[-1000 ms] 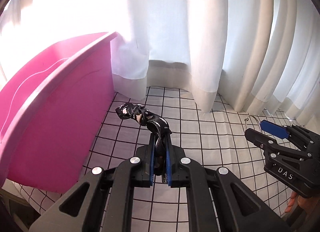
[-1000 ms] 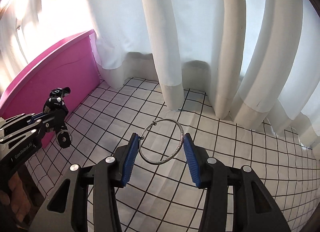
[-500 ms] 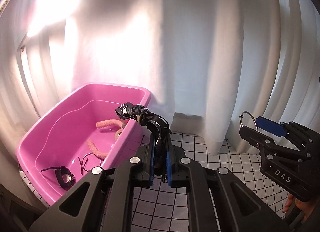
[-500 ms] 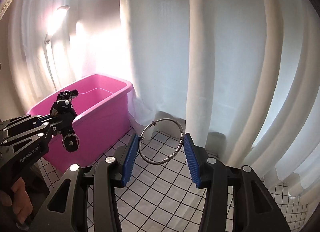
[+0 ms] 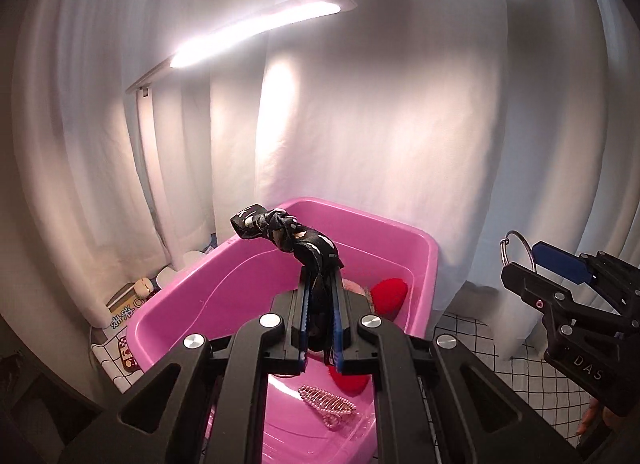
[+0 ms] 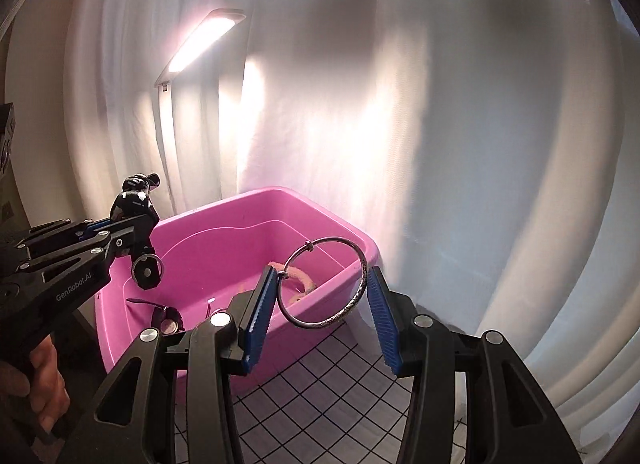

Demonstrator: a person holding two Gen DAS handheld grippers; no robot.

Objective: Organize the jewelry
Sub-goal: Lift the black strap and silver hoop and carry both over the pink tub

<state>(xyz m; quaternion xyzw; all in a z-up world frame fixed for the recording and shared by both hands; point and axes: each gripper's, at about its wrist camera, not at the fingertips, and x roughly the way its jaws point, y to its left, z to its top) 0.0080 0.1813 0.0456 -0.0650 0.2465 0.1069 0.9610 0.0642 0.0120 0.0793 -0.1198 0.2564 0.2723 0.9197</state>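
White curtains (image 5: 380, 124) hang in soft folds across the whole background, lit warm by a long lamp bar (image 5: 256, 30) angled overhead on a thin stand. Below them lies a white cloth (image 6: 320, 376) with a black grid, covering the work surface. A pink tub (image 5: 404, 232) sits on it against the curtains; beside its far left corner some small boxes and bottles (image 5: 132, 296) are tucked by the curtain hem, too small to identify.

Over the tub, the left gripper (image 5: 320, 324) is clamped narrow on a black patterned scrunchie (image 5: 286, 232), which sticks up and curls to the left above the fingertips. From the right wrist view a small round pendant (image 6: 146, 270) dangles under that gripper.

The right gripper (image 6: 324, 304) holds a silver ring bangle (image 6: 326, 284) between its blue pads (image 6: 382, 324), fairly wide apart, just off the tub's right rim and above the grid cloth.

Inside the tub lie red fuzzy pieces (image 5: 388, 292), a pink beaded clip (image 5: 328, 400), a pink fuzzy loop (image 6: 298, 276) and a dark watch-like item (image 6: 168, 318).
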